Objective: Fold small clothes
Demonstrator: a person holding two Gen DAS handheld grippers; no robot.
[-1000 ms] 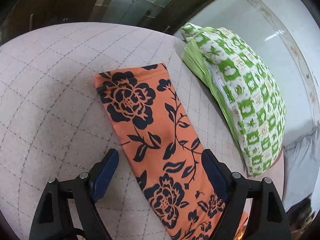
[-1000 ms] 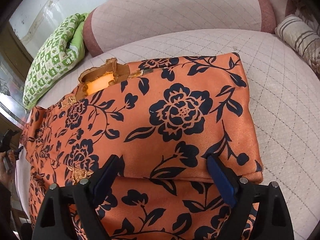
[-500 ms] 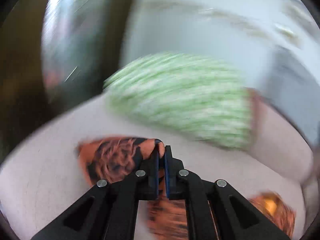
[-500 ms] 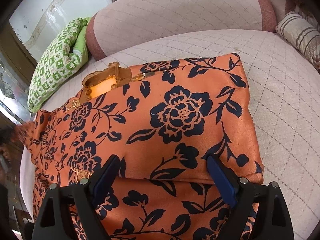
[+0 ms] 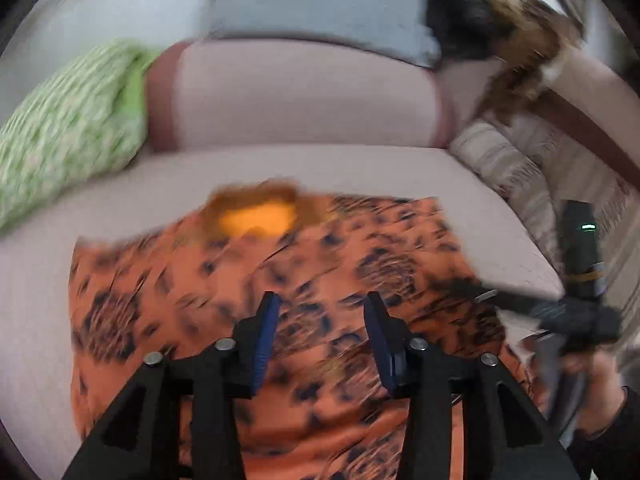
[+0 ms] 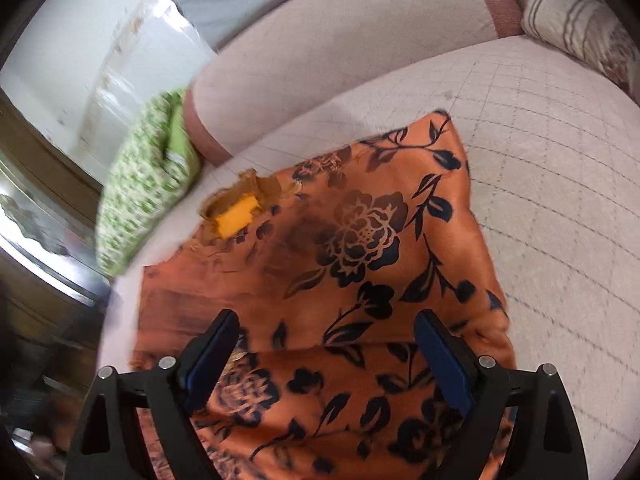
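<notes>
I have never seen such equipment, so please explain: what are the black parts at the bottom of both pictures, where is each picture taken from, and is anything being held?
There is no robot here. A person holds a hand tool in each hand, and each tool has two black fingers with blue pads and a wide-angle camera looking along them.

One picture comes from the left gripper, the other from the right gripper. In both, the fingers stand apart, open, and hold nothing.

Under them an orange garment with dark flowers lies partly folded on a pale quilted sofa seat. Its neck opening shows a yellow inside.

A green patterned pillow lies at the left and a striped cushion at the right. The left view is blurred; at its right edge you see the person's other hand with its tool.
</notes>
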